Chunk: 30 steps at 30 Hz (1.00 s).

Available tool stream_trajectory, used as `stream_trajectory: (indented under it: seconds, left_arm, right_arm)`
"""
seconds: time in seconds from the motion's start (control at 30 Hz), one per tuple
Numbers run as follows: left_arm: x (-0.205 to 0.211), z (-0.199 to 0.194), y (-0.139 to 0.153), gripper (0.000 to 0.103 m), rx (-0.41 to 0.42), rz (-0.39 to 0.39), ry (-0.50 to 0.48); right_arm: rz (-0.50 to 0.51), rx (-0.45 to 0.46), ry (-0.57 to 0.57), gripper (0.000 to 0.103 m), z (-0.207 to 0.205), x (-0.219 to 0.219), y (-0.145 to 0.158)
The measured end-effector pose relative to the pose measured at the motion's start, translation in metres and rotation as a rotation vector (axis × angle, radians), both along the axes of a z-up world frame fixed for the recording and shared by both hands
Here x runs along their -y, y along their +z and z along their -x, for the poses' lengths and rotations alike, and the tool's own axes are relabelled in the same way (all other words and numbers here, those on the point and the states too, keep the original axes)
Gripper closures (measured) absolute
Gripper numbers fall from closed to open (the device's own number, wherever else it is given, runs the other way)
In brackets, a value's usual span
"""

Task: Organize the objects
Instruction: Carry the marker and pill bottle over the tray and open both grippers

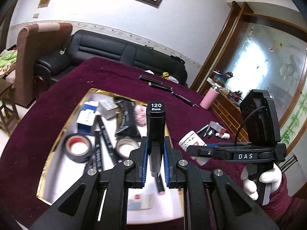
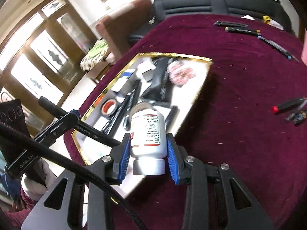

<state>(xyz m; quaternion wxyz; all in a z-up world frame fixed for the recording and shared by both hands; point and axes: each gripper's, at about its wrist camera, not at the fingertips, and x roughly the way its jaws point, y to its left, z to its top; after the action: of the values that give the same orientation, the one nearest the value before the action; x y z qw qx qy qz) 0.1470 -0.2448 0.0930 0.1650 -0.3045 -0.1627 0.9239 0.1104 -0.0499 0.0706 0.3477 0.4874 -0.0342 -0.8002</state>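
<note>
Dark red cloth (image 1: 48, 103) covers the big table, and a gold-edged tray (image 1: 50, 153) sits on it, with a black sofa (image 1: 107, 51) behind.

From the left wrist camera, the left gripper (image 1: 155, 163) is pinched tight on a black marker (image 1: 155, 122) whose cap reads "120 Black". The marker stands up between the blue pads, right above the tray. Inside the tray lie two tape rolls (image 1: 77, 147), a blue and white box (image 1: 87, 118) and a black pouch (image 1: 125, 117). To do this step well, I think the marker should go down low next to the tape rolls before the pads let go, so it does not roll. Beside the tray, the right gripper (image 1: 193, 149) comes in from the side.

From the right wrist camera, the right gripper (image 2: 147, 149) is closed around a white pill bottle (image 2: 147, 132), cap toward the camera, over the tray's near edge (image 2: 86, 159). The tray's middle looks full; the near part has more room. Both tools are close together above the tray, so one at a time seems safer. A screwdriver (image 2: 287, 105) lies well apart from the tray on the cloth.
</note>
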Motion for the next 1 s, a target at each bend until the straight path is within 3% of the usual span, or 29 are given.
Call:
stream_trajectory:
  seconds: [0.23, 0.67, 1.0]
  left_arm:
    - [0.02, 0.0, -0.018, 0.091, 0.046, 0.003, 0.001]
    - [0.034, 0.017, -0.039, 0.091, 0.161, 0.04, -0.055]
    - [0.034, 0.041, -0.053, 0.089, 0.202, 0.04, -0.054]
  right_arm:
    - [-0.043, 0.041, 0.073, 0.069, -0.011, 0.042, -0.023]
    - [-0.111, 0.084, 0.103, 0.069, -0.01, 0.069, -0.05]
    - [-0.182, 0.028, 0.112, 0.068, -0.013, 0.08, -0.052]
